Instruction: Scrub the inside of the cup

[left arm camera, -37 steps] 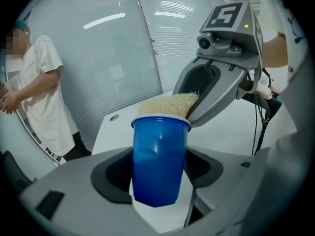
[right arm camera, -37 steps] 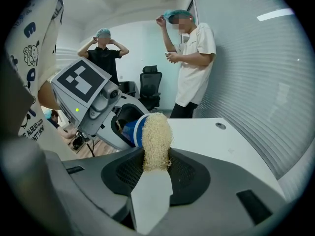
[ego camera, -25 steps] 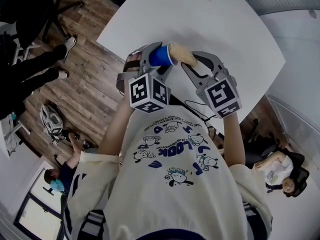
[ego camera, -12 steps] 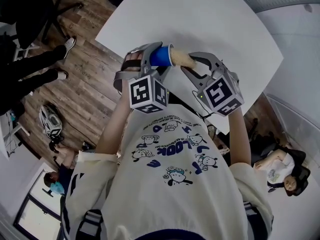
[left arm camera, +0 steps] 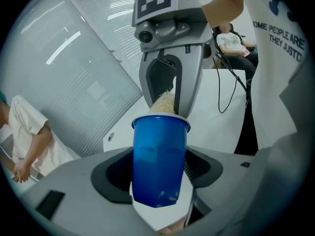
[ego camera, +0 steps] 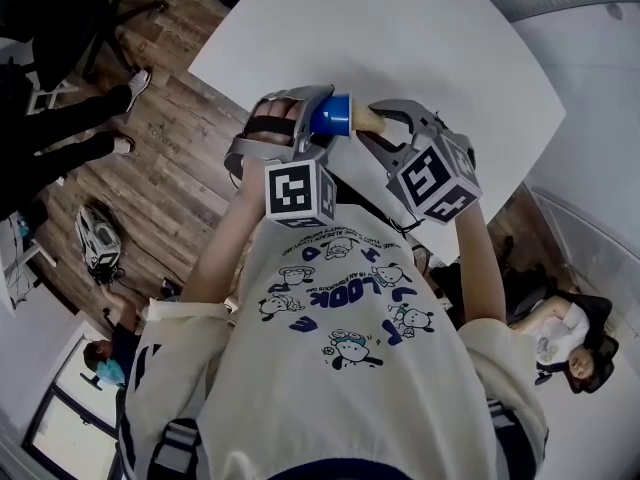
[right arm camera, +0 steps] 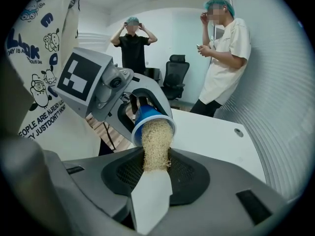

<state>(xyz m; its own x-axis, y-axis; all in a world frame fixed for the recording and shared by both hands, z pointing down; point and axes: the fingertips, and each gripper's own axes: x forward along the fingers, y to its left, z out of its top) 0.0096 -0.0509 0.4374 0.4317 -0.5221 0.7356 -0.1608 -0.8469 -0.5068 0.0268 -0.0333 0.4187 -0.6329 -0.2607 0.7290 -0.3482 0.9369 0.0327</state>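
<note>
- Worktop (ego camera: 450, 48): white; cup held in the air over its near edge
- Left tongs (ego camera: 310, 133): clenched on the cup's wall; a hard shove could likely drive the cup out of this grip
- Right tongs (ego camera: 385, 128): clamped on scrubber
- Cup (ego camera: 332, 115): blue plastic, lying sideways, mouth facing right tongs
- Scrubber (right arm camera: 156, 144): straw-coloured fibre wad, tip inside cup mouth

cup (ego camera: 330, 116) in left claw (ego camera: 316, 120) above table (ego camera: 430, 38), scrubber (ego camera: 367, 118) in right claw (ego camera: 386, 124) set into cup's mouth from the right
</note>
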